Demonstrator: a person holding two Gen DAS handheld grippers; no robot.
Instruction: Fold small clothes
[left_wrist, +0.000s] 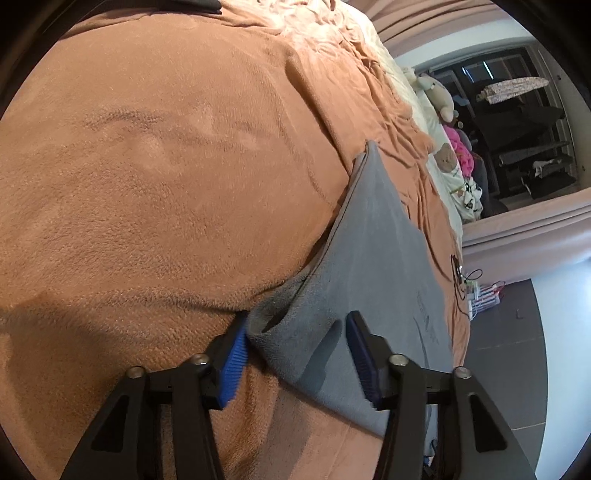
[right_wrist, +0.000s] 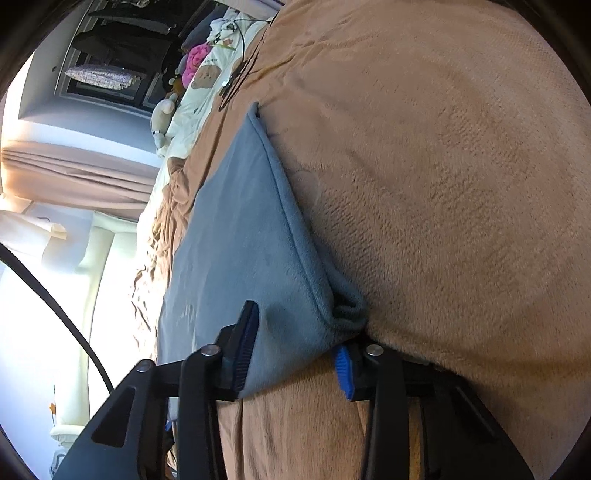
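A small grey cloth (left_wrist: 373, 258) lies flat on the orange fleece blanket (left_wrist: 147, 166). My left gripper (left_wrist: 295, 343) is open, its blue pads (left_wrist: 232, 358) straddling the near folded corner of the cloth without closing on it. In the right wrist view the same grey cloth (right_wrist: 240, 236) lies on the blanket (right_wrist: 443, 184). My right gripper (right_wrist: 295, 350) is open around its near corner, where the hem bunches up; the right finger (right_wrist: 343, 369) is partly under the blanket's bulge.
The bed's far side holds a cream bear-print sheet (left_wrist: 450, 173), a plush toy (left_wrist: 439, 96) and a pink item (left_wrist: 461, 147). A dark cable (left_wrist: 458, 273) lies at the bed edge. Dark tiled floor (left_wrist: 506, 332) and a window with curtains are beyond.
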